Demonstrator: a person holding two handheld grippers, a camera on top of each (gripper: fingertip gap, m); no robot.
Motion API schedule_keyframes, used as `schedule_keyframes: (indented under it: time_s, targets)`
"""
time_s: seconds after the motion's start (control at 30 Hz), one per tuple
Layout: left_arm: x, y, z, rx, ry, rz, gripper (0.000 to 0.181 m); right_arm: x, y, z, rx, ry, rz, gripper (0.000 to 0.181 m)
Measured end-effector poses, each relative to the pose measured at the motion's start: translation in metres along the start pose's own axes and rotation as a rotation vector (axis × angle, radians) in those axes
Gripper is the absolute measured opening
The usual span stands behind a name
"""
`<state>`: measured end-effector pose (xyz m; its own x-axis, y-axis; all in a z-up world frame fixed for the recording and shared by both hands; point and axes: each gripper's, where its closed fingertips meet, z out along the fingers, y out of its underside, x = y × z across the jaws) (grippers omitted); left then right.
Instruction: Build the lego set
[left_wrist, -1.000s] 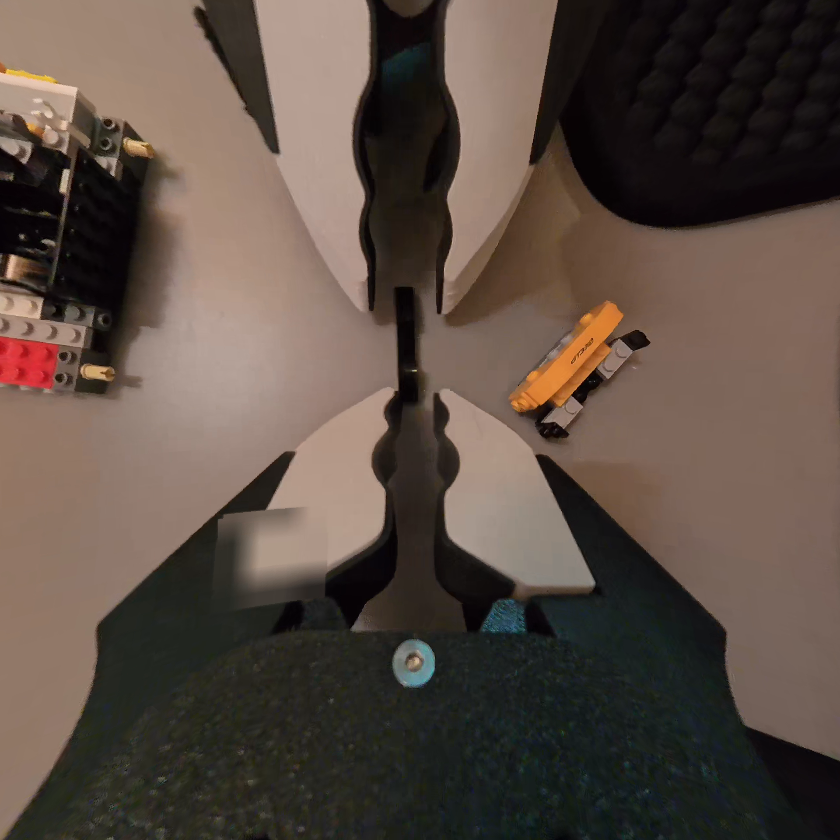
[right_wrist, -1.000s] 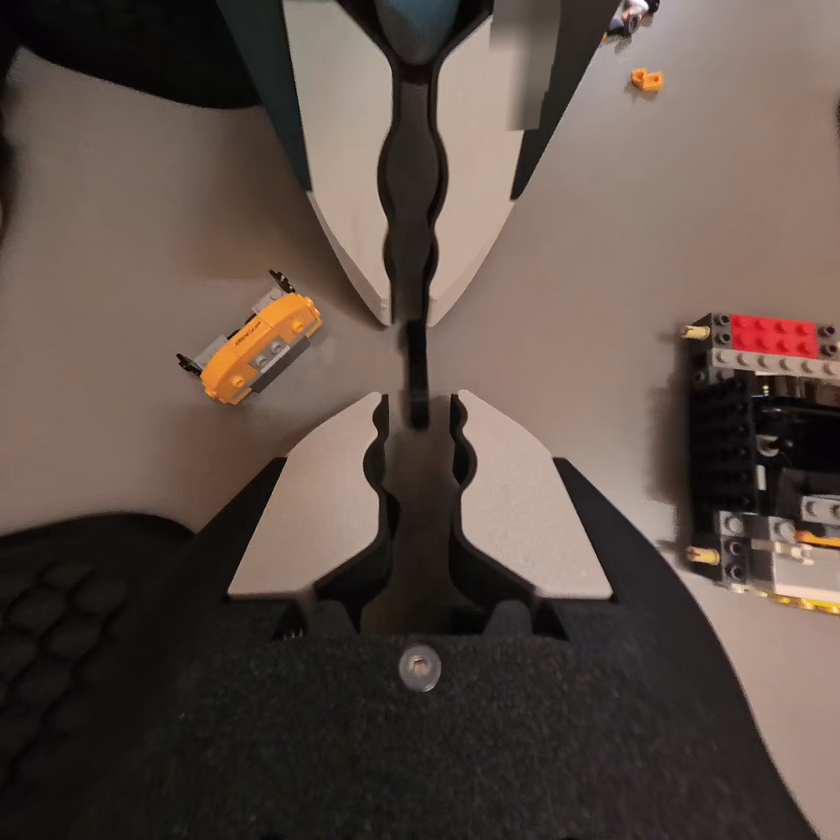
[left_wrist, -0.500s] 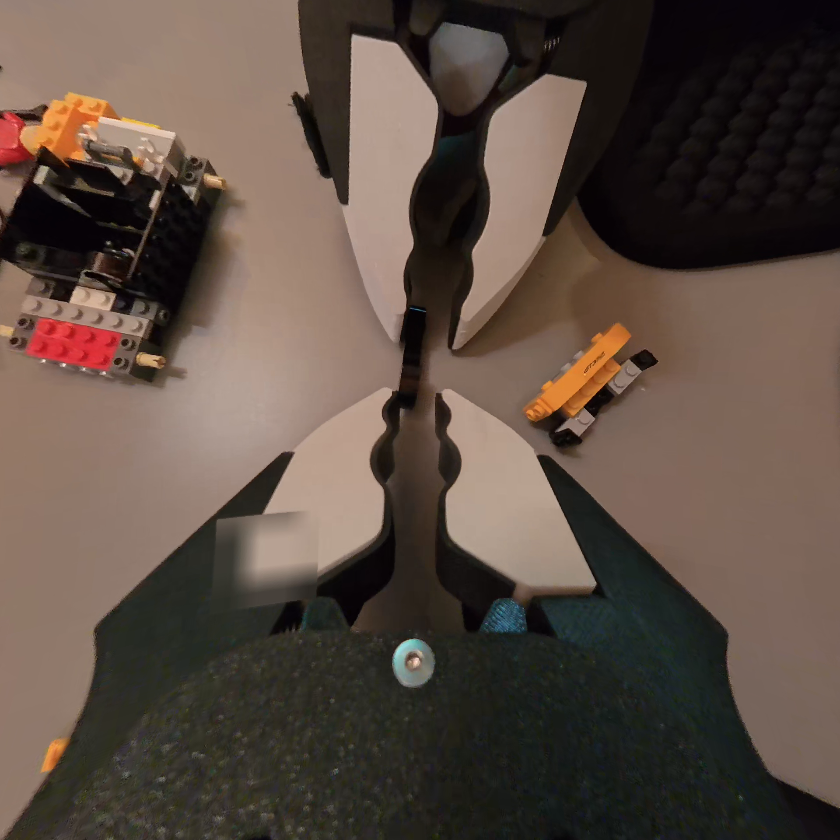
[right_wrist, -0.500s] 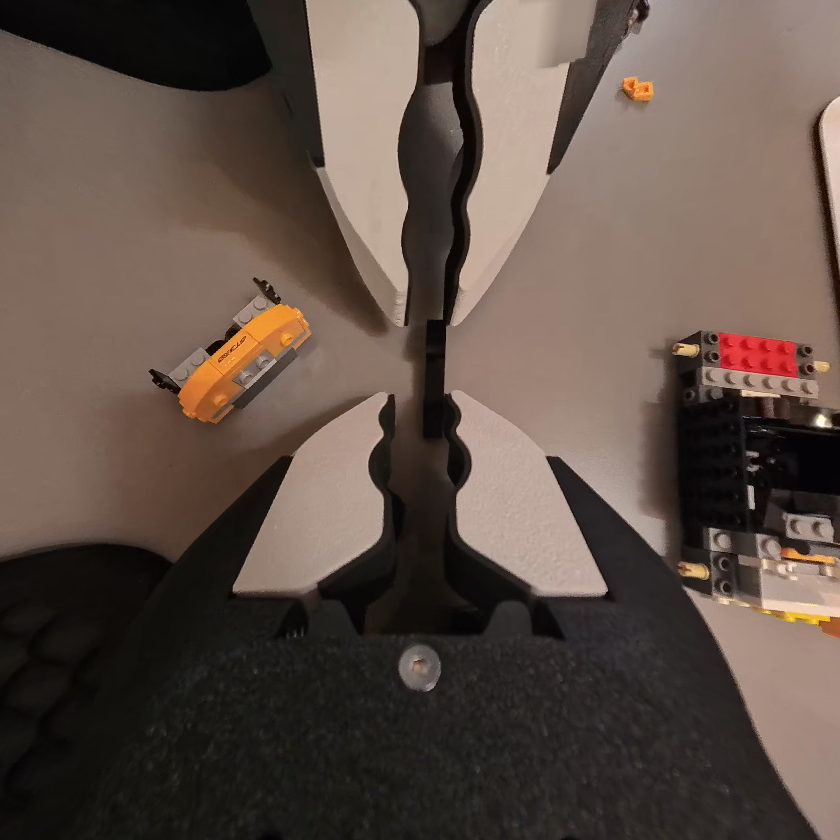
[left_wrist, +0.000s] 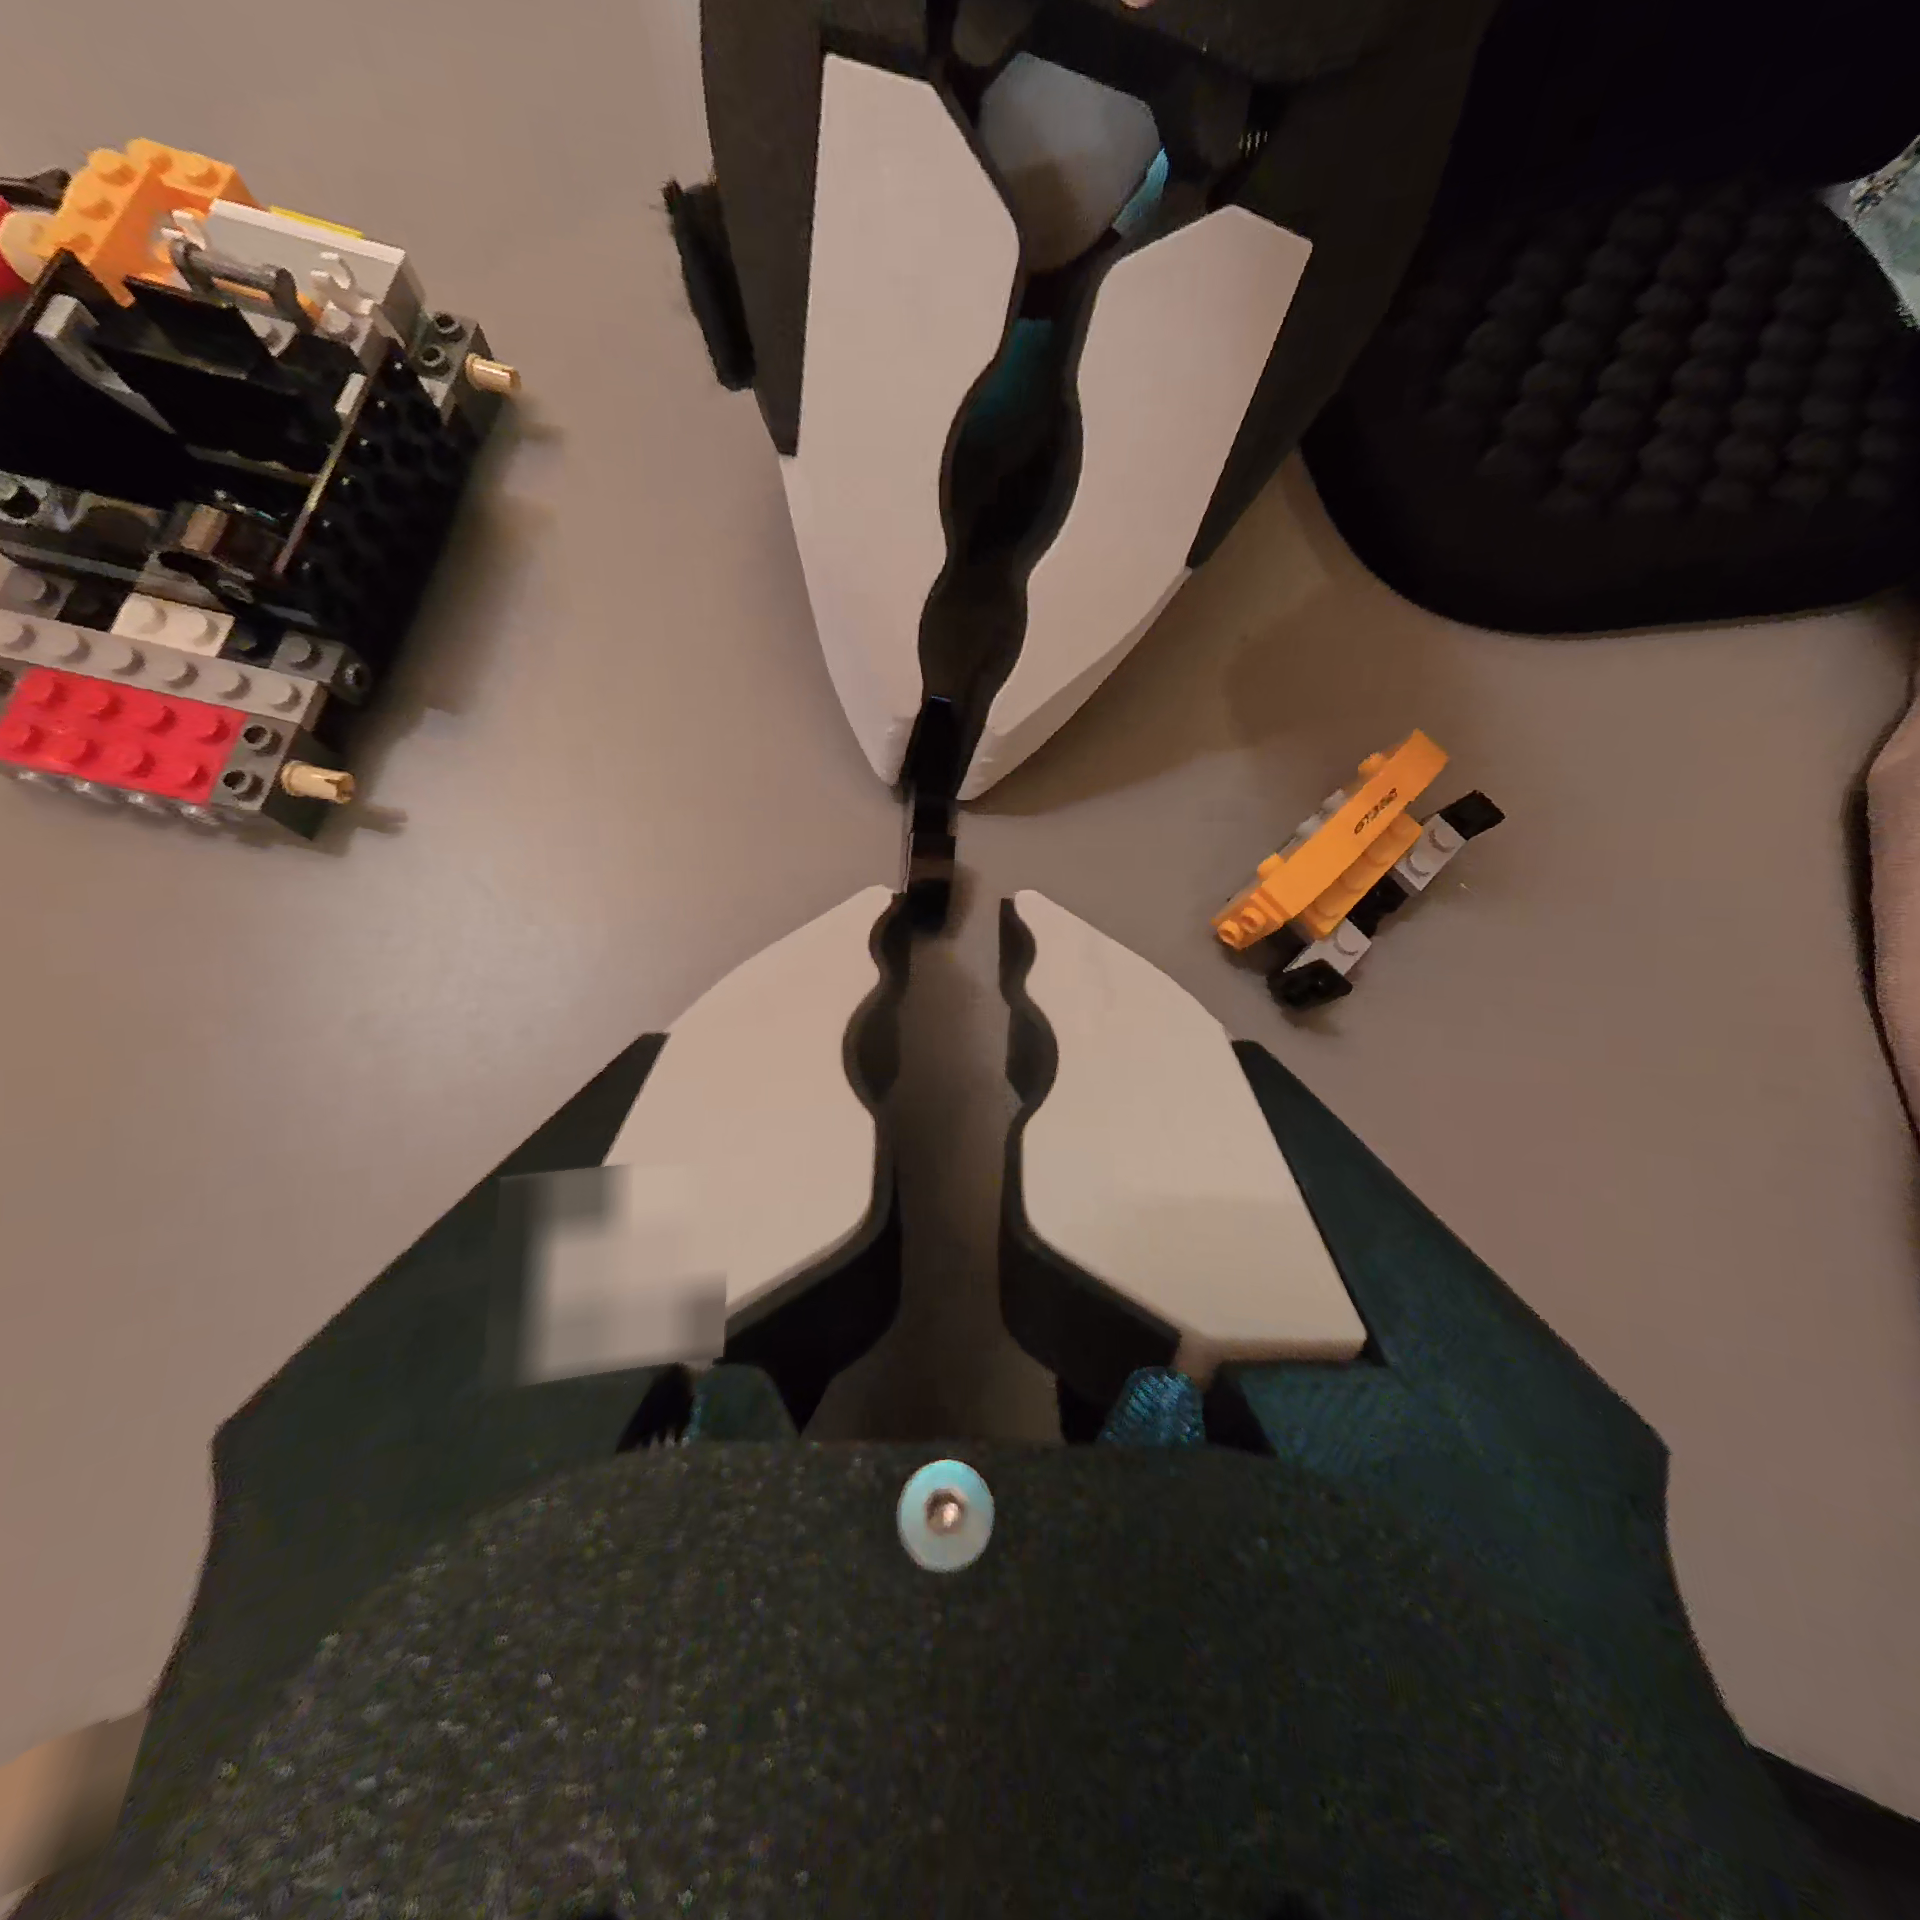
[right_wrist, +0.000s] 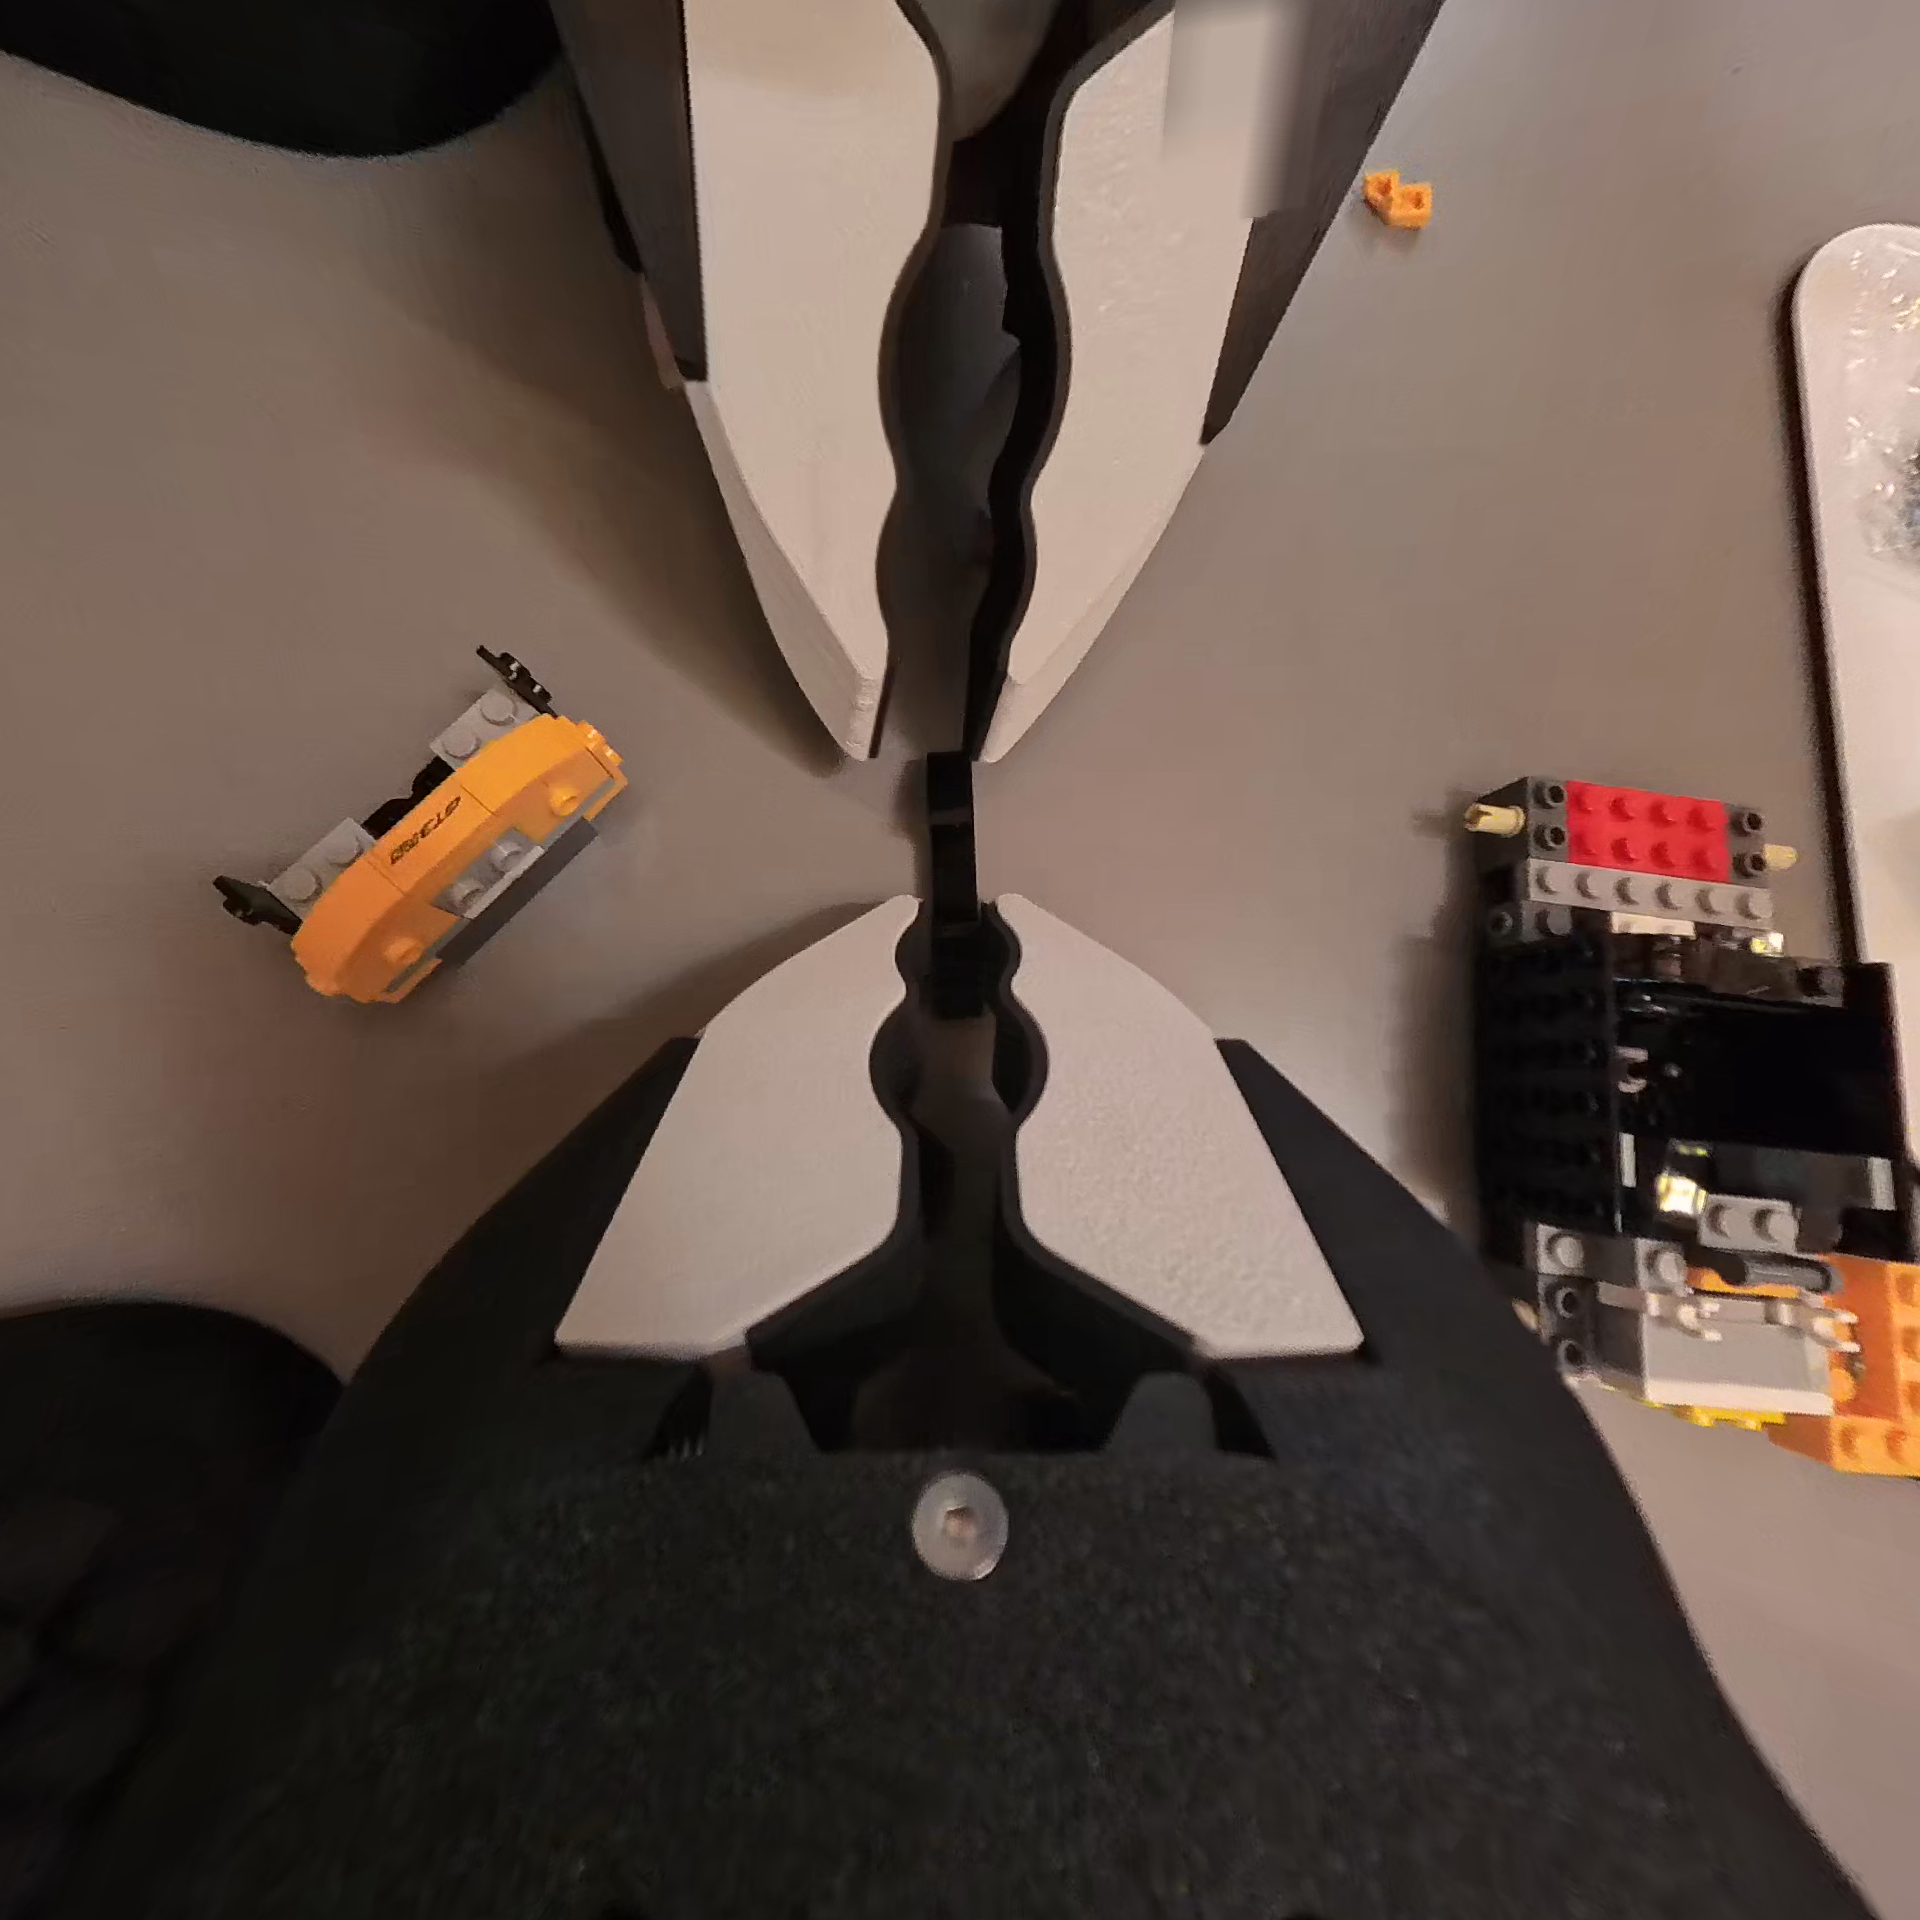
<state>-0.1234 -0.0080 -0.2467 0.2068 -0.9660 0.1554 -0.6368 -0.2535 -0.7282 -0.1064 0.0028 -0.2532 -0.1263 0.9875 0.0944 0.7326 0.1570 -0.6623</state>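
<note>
My two grippers face each other tip to tip above the grey table. A thin black Lego piece (left_wrist: 930, 821) spans the gap between them. My right gripper (right_wrist: 956, 904) is shut on the black piece (right_wrist: 951, 831), which reaches back between its fingers. My left gripper (left_wrist: 948, 904) is slightly open; the piece's end lies against its left fingertip only. The partly built black car body with a red plate (left_wrist: 156, 582) lies at the left of the left wrist view and shows at the right of the right wrist view (right_wrist: 1662, 1039).
An orange curved sub-assembly (left_wrist: 1340, 852) lies beside the grippers, also in the right wrist view (right_wrist: 457, 862). A small orange piece (right_wrist: 1397, 197) and a white tray (right_wrist: 1860, 520) holding a plastic bag are far right. A black bumpy cushion (left_wrist: 1662, 395) borders the table. Less than 4 cm separates the two grippers' tips.
Both views have pulled back, so more of the car body shows. My right gripper's jaws have narrowed onto the black piece, which now sits deeper between them. The left gap looks unchanged.
</note>
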Motion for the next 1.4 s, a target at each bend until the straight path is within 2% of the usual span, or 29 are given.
schedule_keyframes:
  time_s: [0.07,0.1,0.27,0.4,0.5,0.63,0.87,1.1,1.4]
  targets:
    - [0.001,-0.005,-0.005,0.041,0.000,0.023,0.016,-0.003,-0.003,-0.003,0.042,-0.051,0.066,0.008]
    - [0.000,-0.010,-0.008,0.076,-0.021,0.054,0.023,-0.006,-0.005,-0.005,0.073,-0.106,0.127,0.008]
    - [0.004,-0.034,-0.031,0.226,-0.109,0.233,0.031,-0.009,-0.023,-0.027,0.300,-0.366,0.380,0.008]
    - [0.015,-0.052,-0.038,0.317,-0.165,0.358,0.032,-0.014,-0.042,-0.047,0.460,-0.555,0.504,0.008]
    - [0.018,-0.057,-0.039,0.329,-0.225,0.448,0.026,-0.017,-0.047,-0.055,0.506,-0.664,0.564,0.008]
    - [0.024,-0.060,-0.039,0.330,-0.263,0.535,0.011,-0.022,-0.048,-0.058,0.510,-0.764,0.620,0.007]
    - [0.037,-0.060,-0.034,0.315,-0.269,0.655,0.012,-0.036,-0.045,-0.061,0.457,-0.916,0.670,0.007]
    - [0.050,-0.060,-0.032,0.316,-0.230,0.704,0.010,-0.047,-0.046,-0.064,0.437,-0.958,0.621,0.008]
    - [0.063,-0.058,-0.031,0.295,-0.156,0.680,0.010,-0.059,-0.048,-0.066,0.432,-0.995,0.562,0.007]
